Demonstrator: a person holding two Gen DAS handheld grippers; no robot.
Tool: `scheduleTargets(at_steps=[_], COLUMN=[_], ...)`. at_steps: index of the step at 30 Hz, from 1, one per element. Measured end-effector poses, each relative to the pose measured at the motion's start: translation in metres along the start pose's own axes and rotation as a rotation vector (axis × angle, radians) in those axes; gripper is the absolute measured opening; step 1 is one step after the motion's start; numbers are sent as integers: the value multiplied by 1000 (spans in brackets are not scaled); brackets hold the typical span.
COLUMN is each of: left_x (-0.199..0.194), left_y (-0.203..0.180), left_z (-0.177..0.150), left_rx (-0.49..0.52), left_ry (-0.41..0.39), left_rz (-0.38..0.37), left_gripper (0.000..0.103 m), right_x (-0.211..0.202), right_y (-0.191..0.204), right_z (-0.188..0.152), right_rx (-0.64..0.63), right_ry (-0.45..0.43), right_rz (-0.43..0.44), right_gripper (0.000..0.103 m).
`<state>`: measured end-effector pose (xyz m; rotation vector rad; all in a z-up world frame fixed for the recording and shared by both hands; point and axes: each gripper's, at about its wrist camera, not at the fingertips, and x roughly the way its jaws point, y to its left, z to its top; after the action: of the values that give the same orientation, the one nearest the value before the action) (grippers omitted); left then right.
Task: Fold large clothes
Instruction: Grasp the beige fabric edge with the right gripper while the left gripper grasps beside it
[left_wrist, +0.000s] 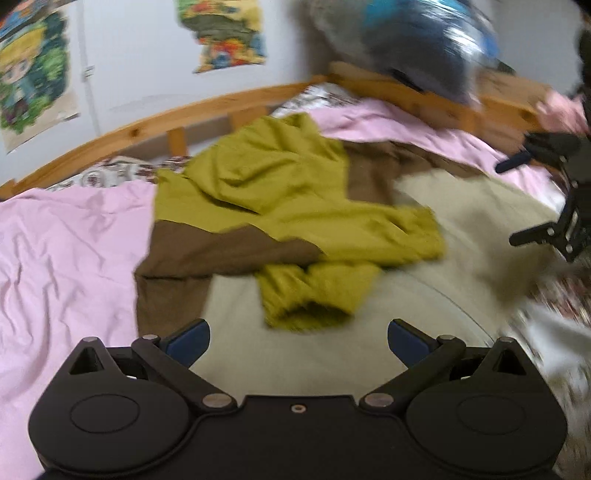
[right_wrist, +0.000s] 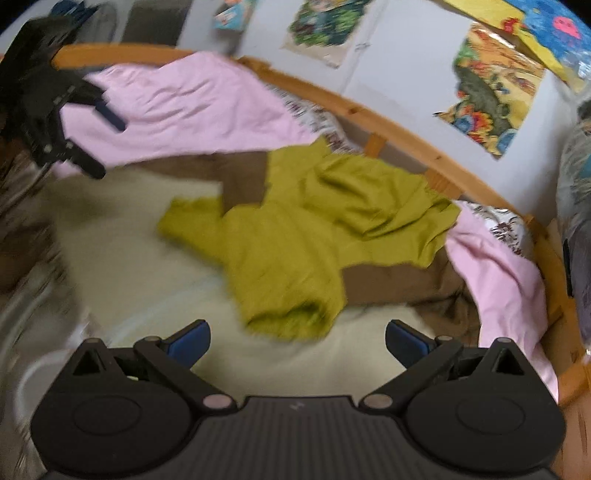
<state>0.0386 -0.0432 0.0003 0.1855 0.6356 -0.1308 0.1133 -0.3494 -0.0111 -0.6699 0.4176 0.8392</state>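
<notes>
On the bed, an olive-green sweatshirt (left_wrist: 295, 206) lies crumpled across a brown-and-cream blanket (left_wrist: 424, 229), with a pink sheet (left_wrist: 66, 236) rumpled to either side and a wooden bed rail (left_wrist: 147, 125) behind. One sleeve is flung forward, its ribbed cuff (left_wrist: 306, 314) nearest the left gripper (left_wrist: 298, 338), whose jaws stand released and empty just short of it. The right gripper (right_wrist: 297, 338) is likewise spread wide, holding nothing, with the same cuff (right_wrist: 288, 321) close ahead of it. Both tools hang above the blanket, apparently poised to pick the garment up and spread it flat, since it is bunched and no fold has been made. Both views are blurred, so fine creases cannot be read
</notes>
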Motion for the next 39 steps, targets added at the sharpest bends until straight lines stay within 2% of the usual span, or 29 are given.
scheduleTargets(at_steps=[3, 6, 13, 16, 18, 21, 27, 28, 30, 31, 34, 35, 37, 39], left_x=[-6, -4, 7, 10, 15, 24, 38, 39, 37, 35, 28, 24, 17, 11], left_y=[-19, -28, -36, -40, -44, -49, -45, -45, -41, -38, -35, -34, -36, -39], left_z=[-18, -32, -54, -60, -63, -68, -73, -72, -69, -66, -59, -56, -51, -48], left_rx=[45, 48, 50, 76, 104, 137, 153, 151, 131, 120, 107, 113, 135, 168], left_ry=[20, 55, 119, 128, 144, 177, 221, 223, 222, 221, 192, 175, 146, 116], left_rz=[-35, -61, -69, -43, 2, 90, 209, 215, 208, 197, 185, 184, 186, 205], left_gripper=[102, 102, 102, 102, 102, 102, 102, 102, 99, 97, 93, 90, 84, 81], right_x=[-12, -15, -1, 12, 20, 28, 39, 38, 35, 34, 27, 25, 21, 15], right_y=[24, 41, 56, 59, 59, 58, 57, 55, 47, 43, 34, 32, 29, 27], right_z=[-19, -36, -64, -73, -78, -81, -79, -77, -70, -68, -63, -61, -57, -54], right_rx=[-63, -101, -157, -248, -278, -279, -298, -287, -225, -186, -103, -77, -30, 12], right_ry=[64, 122, 234, 270, 265, 227, 151, 130, 99, 85, 47, 38, 18, -4], right_rz=[-5, -29, -147, -180, -180, -190, -235, -225, -173, -164, -140, -129, -120, -110], right_gripper=[103, 103, 103, 103, 103, 103, 101, 96, 73, 68, 41, 37, 23, 21])
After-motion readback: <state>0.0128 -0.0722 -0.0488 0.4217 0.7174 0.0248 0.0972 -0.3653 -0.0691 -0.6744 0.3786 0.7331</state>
